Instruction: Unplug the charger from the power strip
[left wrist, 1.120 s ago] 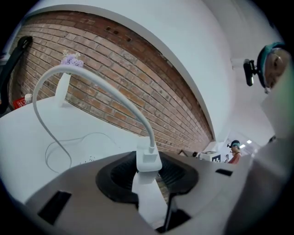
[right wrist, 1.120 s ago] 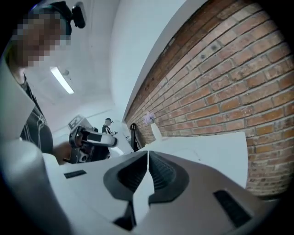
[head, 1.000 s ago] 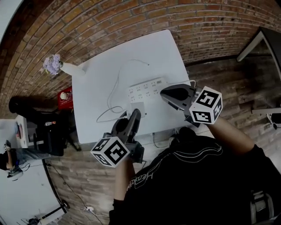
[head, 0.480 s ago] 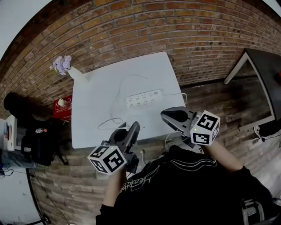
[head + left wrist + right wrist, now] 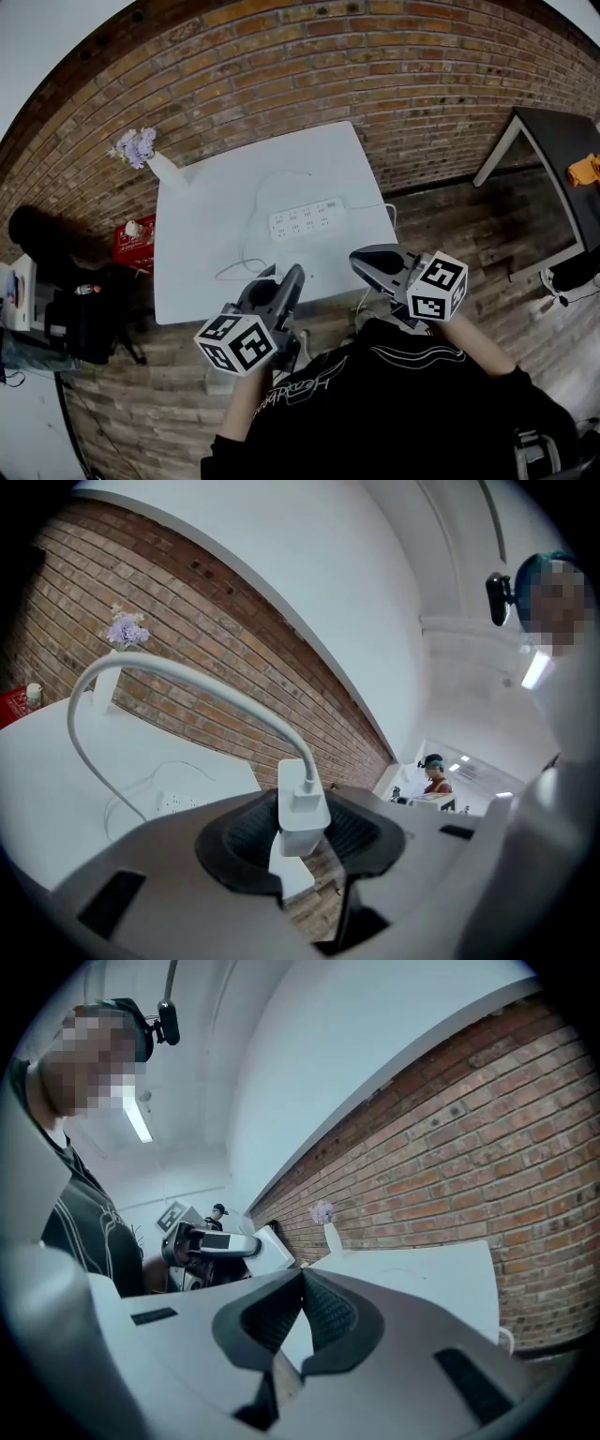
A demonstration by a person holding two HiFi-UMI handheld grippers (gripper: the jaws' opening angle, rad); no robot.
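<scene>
A white charger [image 5: 302,808] sits between the pads of my left gripper [image 5: 302,825], which is shut on it. Its white cable [image 5: 141,672] arcs up and to the left. In the head view the left gripper [image 5: 292,277] hangs over the near edge of the white table [image 5: 202,211], well back from the white power strip [image 5: 305,217], and the cable [image 5: 242,270] trails across the table. My right gripper [image 5: 362,259] is off the table's near right corner; its jaws [image 5: 298,1283] are shut with nothing between them.
A white vase of purple flowers [image 5: 142,150] stands at the table's far left corner. A red box [image 5: 134,240] and black bags [image 5: 80,305] lie on the floor to the left. A dark table [image 5: 553,155] stands at the right. A brick wall runs behind.
Both grippers have drawn back from the power strip to the table's near edge. The left one carries the charger away from the strip, and the cable trails after it.
</scene>
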